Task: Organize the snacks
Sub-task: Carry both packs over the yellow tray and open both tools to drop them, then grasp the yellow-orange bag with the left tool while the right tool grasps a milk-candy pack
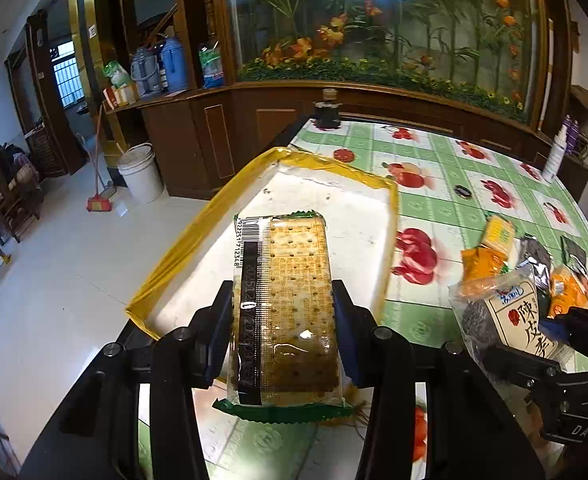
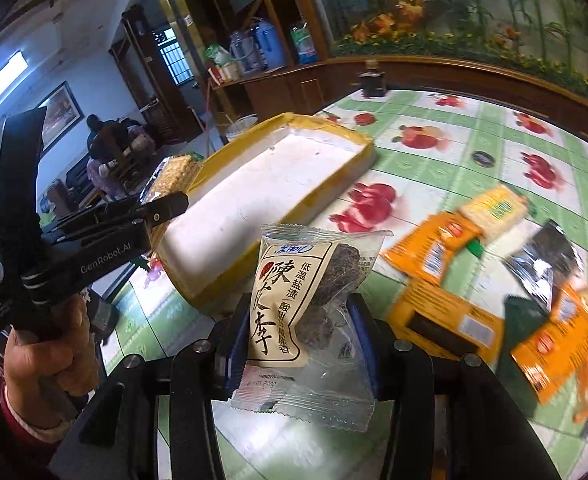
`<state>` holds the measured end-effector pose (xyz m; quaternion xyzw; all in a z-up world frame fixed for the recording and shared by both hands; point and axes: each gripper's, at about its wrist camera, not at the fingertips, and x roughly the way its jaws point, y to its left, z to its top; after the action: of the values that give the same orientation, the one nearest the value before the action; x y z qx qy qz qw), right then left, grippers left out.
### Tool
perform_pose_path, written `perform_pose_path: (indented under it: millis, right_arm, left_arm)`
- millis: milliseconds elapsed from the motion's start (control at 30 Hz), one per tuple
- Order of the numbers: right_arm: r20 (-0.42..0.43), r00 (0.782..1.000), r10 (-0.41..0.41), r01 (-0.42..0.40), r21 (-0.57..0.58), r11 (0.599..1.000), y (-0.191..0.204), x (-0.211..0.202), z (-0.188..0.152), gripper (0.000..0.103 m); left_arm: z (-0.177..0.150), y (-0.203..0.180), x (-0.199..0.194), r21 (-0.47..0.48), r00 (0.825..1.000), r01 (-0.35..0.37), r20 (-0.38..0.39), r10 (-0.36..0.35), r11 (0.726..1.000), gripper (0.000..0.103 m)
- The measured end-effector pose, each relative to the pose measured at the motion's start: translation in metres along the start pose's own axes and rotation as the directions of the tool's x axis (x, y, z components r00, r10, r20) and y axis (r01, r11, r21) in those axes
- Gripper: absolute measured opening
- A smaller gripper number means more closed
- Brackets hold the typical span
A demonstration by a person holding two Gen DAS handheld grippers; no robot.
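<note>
Blurring hides the labels on the loose snacks (image 2: 474, 280) at the bench's (image 1: 454, 168) right edge. Left tongs (image 1: 283, 316) pinch a cracker pack (image 1: 285, 304) above the tray (image 1: 334, 200); right tongs (image 2: 300, 340) pinch a plum packet (image 2: 306, 304) beside it.

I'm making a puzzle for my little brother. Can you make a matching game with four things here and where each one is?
Things:
1. cracker pack
2. plum packet
3. tray
4. orange packets

Places:
a. lying loose on the tablecloth
b. in the right gripper
c. on the table, nothing in it
d. in the left gripper

Pairs: 1-d, 2-b, 3-c, 4-a
</note>
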<state>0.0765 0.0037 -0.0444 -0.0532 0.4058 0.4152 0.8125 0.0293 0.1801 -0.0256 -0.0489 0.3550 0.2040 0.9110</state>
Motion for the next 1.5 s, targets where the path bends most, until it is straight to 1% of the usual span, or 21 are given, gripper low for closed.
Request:
perform_pose_path:
  millis: [67, 167, 300, 367, 467, 533, 633, 667, 700, 733, 767, 800, 900, 967, 1067, 1133, 1300, 1400, 1500]
  right_arm:
    - [0.001, 1.000, 0.012, -0.012, -0.004, 1.000, 0.004, 0.011, 0.012, 0.047]
    - [0.010, 0.999, 0.047, -0.047, 0.012, 0.999, 0.007, 0.029, 0.035, 0.047]
    - [0.003, 0.997, 0.078, -0.078, 0.033, 0.996, 0.008, 0.068, 0.071, 0.047]
    - [-0.010, 0.995, 0.097, -0.097, 0.044, 0.994, 0.011, 0.088, 0.085, 0.047]
    - [-0.052, 0.993, 0.102, -0.101, 0.030, 0.994, 0.021, 0.122, 0.098, 0.047]
    - [-0.090, 0.992, 0.093, -0.090, 0.029, 0.995, 0.025, 0.146, 0.100, 0.047]
    - [-0.136, 0.986, 0.094, -0.090, 0.036, 0.995, 0.028, 0.165, 0.097, 0.047]
    - [-0.132, 0.988, 0.081, -0.077, 0.031, 0.997, 0.029, 0.166, 0.096, 0.048]
    - [-0.124, 0.990, 0.066, -0.064, 0.020, 0.998, 0.031, 0.164, 0.095, 0.051]
    - [-0.118, 0.991, 0.056, -0.055, 0.013, 0.998, 0.033, 0.163, 0.095, 0.051]
    - [-0.108, 0.993, 0.045, -0.045, 0.008, 0.999, 0.033, 0.158, 0.096, 0.051]
    - [-0.093, 0.995, 0.038, -0.038, 0.001, 0.999, 0.034, 0.152, 0.097, 0.051]
    - [-0.046, 0.999, 0.018, -0.018, -0.014, 1.000, 0.031, 0.128, 0.098, 0.052]
    - [-0.013, 1.000, 0.012, -0.012, -0.006, 1.000, 0.025, 0.107, 0.095, 0.053]
    - [0.022, 1.000, 0.001, -0.001, 0.023, 1.000, 0.013, 0.077, 0.086, 0.053]
    - [0.035, 0.999, -0.011, 0.009, 0.041, 0.999, 0.003, 0.061, 0.079, 0.056]
    - [0.053, 0.997, -0.051, 0.046, 0.099, 0.994, -0.027, 0.027, 0.053, 0.056]
    - [0.062, 0.995, -0.072, 0.064, 0.128, 0.990, -0.041, 0.008, 0.034, 0.059]
    - [0.068, 0.993, -0.094, 0.082, 0.160, 0.984, -0.055, -0.012, 0.015, 0.059]
  left_arm:
    - [0.004, 0.008, 0.010, -0.022, 1.000, -0.002, -0.013, 0.002, 1.000, 0.045]
    - [0.011, 0.023, 0.033, -0.077, 0.998, 0.013, -0.055, -0.017, 0.997, 0.045]
    - [0.014, 0.042, 0.067, -0.153, 0.990, 0.033, -0.132, -0.053, 0.988, 0.045]
    - [0.011, 0.047, 0.077, -0.170, 0.985, 0.037, -0.161, -0.065, 0.985, 0.045]
    - [0.005, 0.050, 0.088, -0.170, 0.978, 0.026, -0.200, -0.061, 0.985, 0.045]
    - [0.000, 0.048, 0.092, -0.161, 0.973, 0.021, -0.224, -0.057, 0.987, 0.045]
    - [-0.003, 0.044, 0.091, -0.122, 0.970, 0.012, -0.239, -0.041, 0.992, 0.045]
    - [-0.004, 0.042, 0.090, -0.110, 0.970, 0.010, -0.242, -0.036, 0.994, 0.048]
    - [-0.004, 0.040, 0.087, -0.100, 0.970, 0.006, -0.242, -0.031, 0.995, 0.052]
    - [-0.003, 0.039, 0.085, -0.092, 0.971, -0.002, -0.237, -0.020, 0.996, 0.057]
    - [-0.002, 0.038, 0.082, -0.081, 0.974, -0.015, -0.226, -0.004, 0.997, 0.069]
    - [-0.001, 0.036, 0.075, -0.071, 0.978, -0.027, -0.206, 0.012, 0.997, 0.075]
    - [0.002, 0.038, 0.062, -0.060, 0.986, -0.036, -0.163, 0.025, 0.998, 0.076]
    - [0.005, 0.038, 0.056, -0.061, 0.988, -0.037, -0.153, 0.027, 0.997, 0.077]
    - [0.008, 0.035, 0.048, -0.076, 0.990, -0.010, -0.143, -0.001, 0.997, 0.077]
    - [0.007, 0.028, 0.041, -0.079, 0.991, 0.018, -0.134, -0.029, 0.997, 0.077]
    - [0.003, -0.004, 0.025, -0.042, 0.988, 0.077, -0.128, -0.081, 0.996, 0.076]
    - [-0.002, -0.026, 0.017, -0.015, 0.983, 0.121, -0.136, -0.121, 0.993, 0.076]
    - [-0.006, -0.047, 0.010, 0.018, 0.978, 0.157, -0.144, -0.153, 0.987, 0.076]
